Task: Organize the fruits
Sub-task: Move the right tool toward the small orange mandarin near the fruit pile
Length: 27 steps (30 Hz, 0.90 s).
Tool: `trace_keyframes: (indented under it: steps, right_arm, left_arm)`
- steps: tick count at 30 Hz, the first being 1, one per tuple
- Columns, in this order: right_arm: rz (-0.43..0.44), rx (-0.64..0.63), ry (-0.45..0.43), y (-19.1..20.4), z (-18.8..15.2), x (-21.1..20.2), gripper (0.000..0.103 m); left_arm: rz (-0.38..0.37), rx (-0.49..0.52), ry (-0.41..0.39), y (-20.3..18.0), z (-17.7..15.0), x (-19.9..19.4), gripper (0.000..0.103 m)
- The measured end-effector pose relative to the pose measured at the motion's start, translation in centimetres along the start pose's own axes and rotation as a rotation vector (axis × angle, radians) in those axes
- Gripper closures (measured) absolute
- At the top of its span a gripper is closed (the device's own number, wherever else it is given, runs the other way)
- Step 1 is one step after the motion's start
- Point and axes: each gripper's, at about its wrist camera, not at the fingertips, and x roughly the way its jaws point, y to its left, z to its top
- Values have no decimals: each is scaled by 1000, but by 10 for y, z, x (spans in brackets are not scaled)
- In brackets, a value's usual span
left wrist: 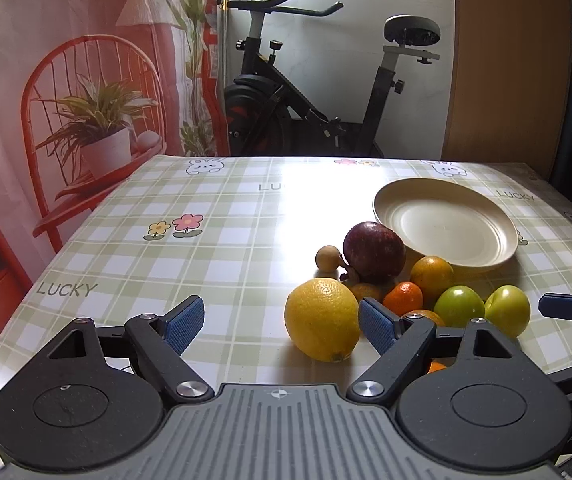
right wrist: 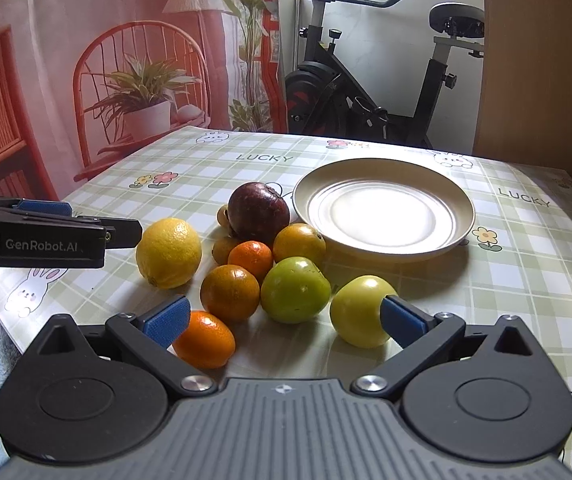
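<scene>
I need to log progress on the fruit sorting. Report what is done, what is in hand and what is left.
Done: nothing visible; the plate holds no fruit. In hand: nothing; the left gripper and right gripper both have open jaws, the left's right beside the lemon, the right's around a yellow-green fruit without closing. Left: every fruit, including the dark red fruit, still sits in a cluster on the tablecloth.

"LUCKY" on the tablecloth (right wrist: 206,168); "GenRobot.AI" on the left tool (right wrist: 102,216).
</scene>
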Motion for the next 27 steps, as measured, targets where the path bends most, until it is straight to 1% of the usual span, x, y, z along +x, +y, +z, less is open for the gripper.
trace_keyframes:
  steps: [5, 7, 9, 11, 14, 19, 23, 26, 27]
  right_arm:
    - [1, 13, 48, -2, -4, 6, 0]
    - [10, 20, 63, -3, -5, 6, 0]
    - [15, 17, 68, -3, -7, 6, 0]
    - [20, 16, 74, -1, -7, 7, 1]
    - [31, 16, 86, 0, -9, 9, 4]
    - [45, 1, 91, 3, -10, 8, 7]
    - [54, -13, 93, 4, -11, 9, 12]
    - [61, -27, 94, 7, -12, 9, 14]
    - [64, -31, 96, 8, -12, 9, 15]
  left_arm:
    - [-13, -13, 28, 0, -3, 2, 16]
    - [-4, 5, 31, -4, -5, 3, 15]
    - [-10, 14, 33, -6, -5, 3, 15]
    - [-40, 7, 30, -7, -6, 3, 15]
    - [-115, -41, 0, 0, -5, 1, 15]
    - [-125, -34, 18, -4, -6, 7, 13]
    - [-151, -18, 3, -9, -7, 6, 13]
    - [-171, -14, 9, -8, -9, 7, 13]
    - [-180, -14, 15, -8, -10, 8, 15]
